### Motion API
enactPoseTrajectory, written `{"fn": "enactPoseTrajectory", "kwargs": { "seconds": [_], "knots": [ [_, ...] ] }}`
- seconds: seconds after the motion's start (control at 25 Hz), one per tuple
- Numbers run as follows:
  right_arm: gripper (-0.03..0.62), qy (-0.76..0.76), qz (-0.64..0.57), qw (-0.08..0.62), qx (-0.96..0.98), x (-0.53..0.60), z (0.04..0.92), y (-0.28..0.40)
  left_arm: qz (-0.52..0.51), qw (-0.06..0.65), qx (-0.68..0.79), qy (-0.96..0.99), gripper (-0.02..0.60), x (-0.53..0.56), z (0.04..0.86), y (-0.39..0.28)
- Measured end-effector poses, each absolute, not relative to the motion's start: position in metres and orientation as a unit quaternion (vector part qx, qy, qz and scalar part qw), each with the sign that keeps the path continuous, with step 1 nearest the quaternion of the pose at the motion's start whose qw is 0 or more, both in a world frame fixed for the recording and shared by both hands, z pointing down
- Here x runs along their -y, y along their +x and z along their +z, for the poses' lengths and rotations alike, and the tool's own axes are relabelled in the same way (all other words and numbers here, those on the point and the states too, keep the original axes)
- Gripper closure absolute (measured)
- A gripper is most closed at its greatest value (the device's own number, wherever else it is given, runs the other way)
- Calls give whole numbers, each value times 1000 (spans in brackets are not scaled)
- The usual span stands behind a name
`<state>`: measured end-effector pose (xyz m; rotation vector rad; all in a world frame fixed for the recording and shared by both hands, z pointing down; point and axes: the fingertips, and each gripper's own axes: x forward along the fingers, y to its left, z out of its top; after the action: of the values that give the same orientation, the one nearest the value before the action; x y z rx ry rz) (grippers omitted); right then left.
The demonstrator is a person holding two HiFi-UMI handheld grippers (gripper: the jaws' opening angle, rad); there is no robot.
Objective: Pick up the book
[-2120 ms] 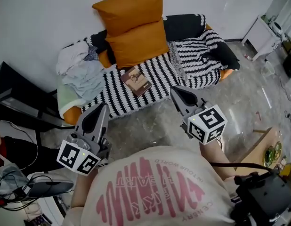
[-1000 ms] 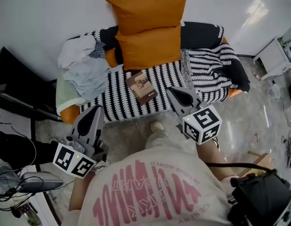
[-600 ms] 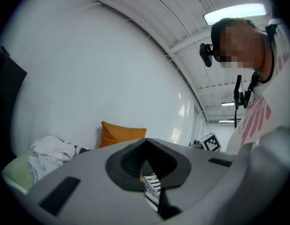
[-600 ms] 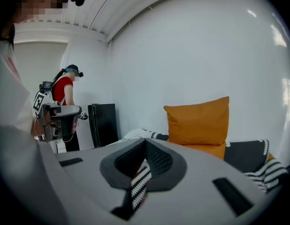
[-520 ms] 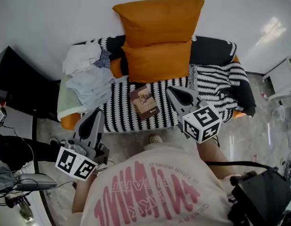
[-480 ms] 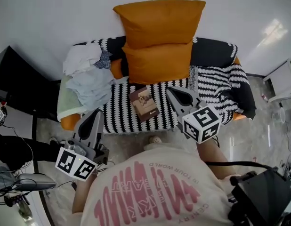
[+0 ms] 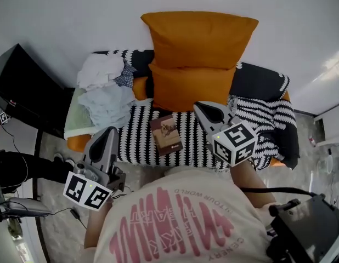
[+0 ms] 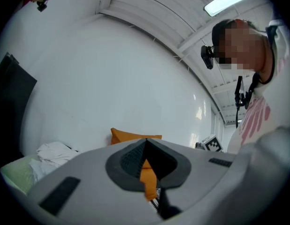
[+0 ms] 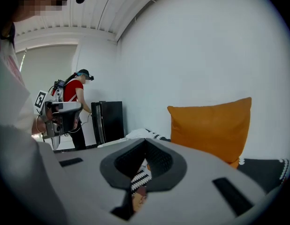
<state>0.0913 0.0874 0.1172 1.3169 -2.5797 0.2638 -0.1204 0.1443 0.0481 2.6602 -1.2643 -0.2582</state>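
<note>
Far left: black cabinet (image 7: 24, 86) against the white wall, just beside the sofa's left end.

Sofa (image 7: 136, 130): black-and-white striped cover. A pile of pale clothes (image 7: 106, 92) sits on its left end. Two orange pillows are stacked at the back edge, around the middle, with the upper pillow (image 7: 199, 34) leaning on the wall and the lower pillow (image 7: 194, 86) in front of it. A loose striped blanket (image 7: 263, 125) is bunched at the right end.

Book (image 7: 165, 134): lies flat on the sofa seat, near the front edge and about mid-width, cover up, brownish. It sits just in front of the lower pillow. Nothing touches it.

Left gripper (image 7: 109, 131): held low over the floor, off the sofa's front-left corner, pointing toward the clothes end and well apart from the book. In the left gripper view its fingers (image 8: 128, 161) are clenched tip to tip with nothing between them; only an orange pillow shows through the slit below the tips.

Right gripper (image 7: 202, 107): held over the sofa's front edge, to the right of the book, near it but not touching. In the right gripper view its fingers (image 9: 159, 161) are pressed together and empty, with striped cover showing through the slit.

The right gripper view also shows a second person in a red top (image 9: 77, 102) standing at the far left, by the cabinet.
</note>
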Motion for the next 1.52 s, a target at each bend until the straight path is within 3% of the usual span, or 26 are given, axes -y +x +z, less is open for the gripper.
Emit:
{"fn": "enactPoseTrajectory", "kwargs": {
  "seconds": [0.52, 0.96, 1.52],
  "knots": [
    [585, 412, 134, 130, 892, -59, 170, 88, -85, 120, 462, 875, 574, -124, 82, -118],
    [585, 399, 251, 165, 866, -28, 269, 65, -32, 175, 458, 871, 574, -101, 134, -127],
    [561, 328, 434, 145, 827, -25, 431, 53, 30, 237, 404, 883, 574, -49, 210, -105]
  ]
}}
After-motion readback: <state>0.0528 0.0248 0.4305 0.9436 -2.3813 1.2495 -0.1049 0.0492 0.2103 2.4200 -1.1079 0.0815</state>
